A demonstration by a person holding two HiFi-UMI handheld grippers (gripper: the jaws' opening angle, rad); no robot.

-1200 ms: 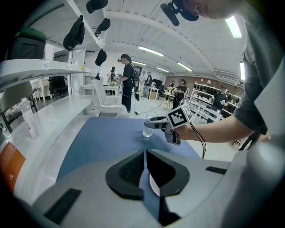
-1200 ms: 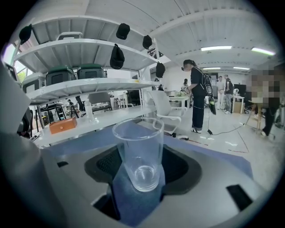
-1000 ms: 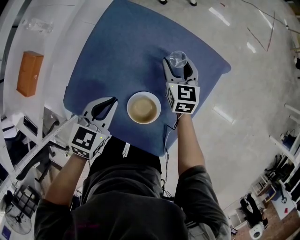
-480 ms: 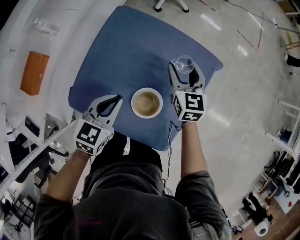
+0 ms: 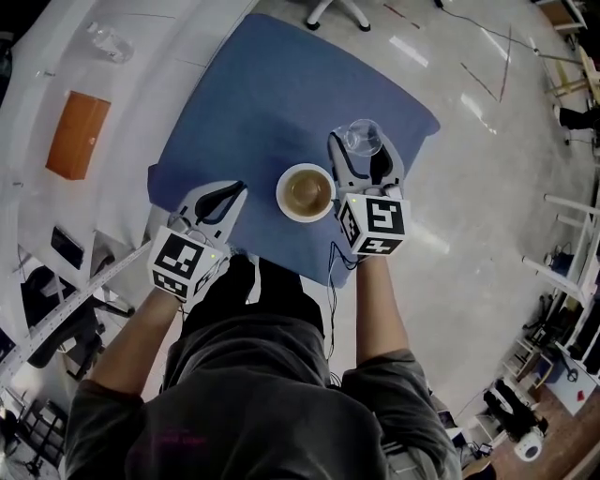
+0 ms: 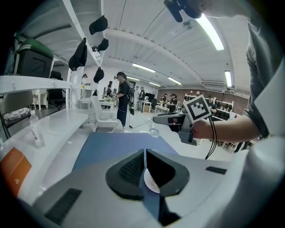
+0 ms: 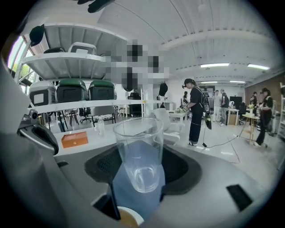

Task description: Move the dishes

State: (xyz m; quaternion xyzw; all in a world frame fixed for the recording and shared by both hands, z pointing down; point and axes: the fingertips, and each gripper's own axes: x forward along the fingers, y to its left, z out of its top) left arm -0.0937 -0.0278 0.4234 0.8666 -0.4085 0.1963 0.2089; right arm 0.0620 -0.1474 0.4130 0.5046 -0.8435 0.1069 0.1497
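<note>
A clear, empty glass hangs above the right side of the blue table, with my right gripper shut on it. In the right gripper view the glass stands upright between the dark pads. A white bowl with a brownish inside sits on the table just left of that gripper, and its rim shows below the glass. My left gripper is at the table's near left edge, shut with nothing in it. Through its narrow gap, the left gripper view shows a sliver of the bowl.
An orange box and a plastic bottle lie on the white counter left of the table. A chair base stands beyond the far edge. Shelves with bins line the left side. People stand far back in the room.
My right gripper has lifted the glass up off the table and drawn it nearer the bowl. The left gripper has risen a little, still shut.
</note>
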